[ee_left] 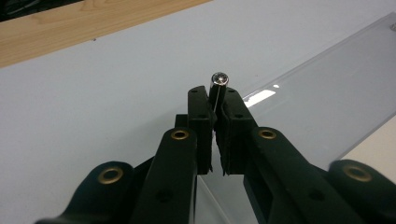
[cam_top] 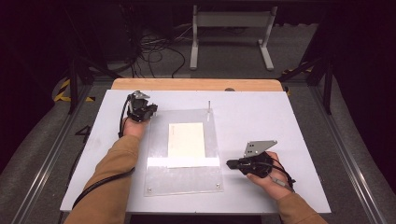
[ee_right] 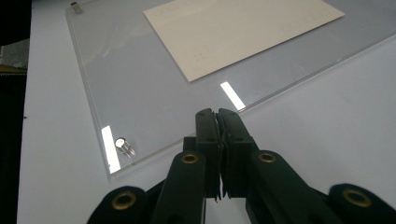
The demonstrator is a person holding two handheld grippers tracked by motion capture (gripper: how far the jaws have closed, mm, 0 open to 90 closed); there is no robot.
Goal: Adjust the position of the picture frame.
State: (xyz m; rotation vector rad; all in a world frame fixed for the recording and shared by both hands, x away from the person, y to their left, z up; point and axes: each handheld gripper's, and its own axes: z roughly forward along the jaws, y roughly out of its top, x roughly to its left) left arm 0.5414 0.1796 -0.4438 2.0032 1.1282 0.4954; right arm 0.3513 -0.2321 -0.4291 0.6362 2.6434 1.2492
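A clear acrylic plate (cam_top: pixel 182 177) lies flat on the white table with a cream sheet of paper (cam_top: pixel 186 139) under or in it. My left gripper (cam_top: pixel 148 111) is at the plate's far left corner. In the left gripper view its jaws (ee_left: pixel 215 100) are shut on a small upright silver bolt (ee_left: pixel 218 84) at the plate's edge (ee_left: pixel 317 93). My right gripper (cam_top: pixel 229 163) rests beside the plate's right edge near the front, shut with nothing between its jaws (ee_right: pixel 217 114). A short metal bolt (ee_right: pixel 123 145) stands in the plate corner just left of it.
A thin metal pin (cam_top: pixel 208 105) stands at the plate's far right corner, and small bolts sit at the front corners (cam_top: pixel 149 189). A wooden strip (cam_top: pixel 196 84) borders the table's far edge. Beyond it are floor cables and a grey metal stand (cam_top: pixel 231 21).
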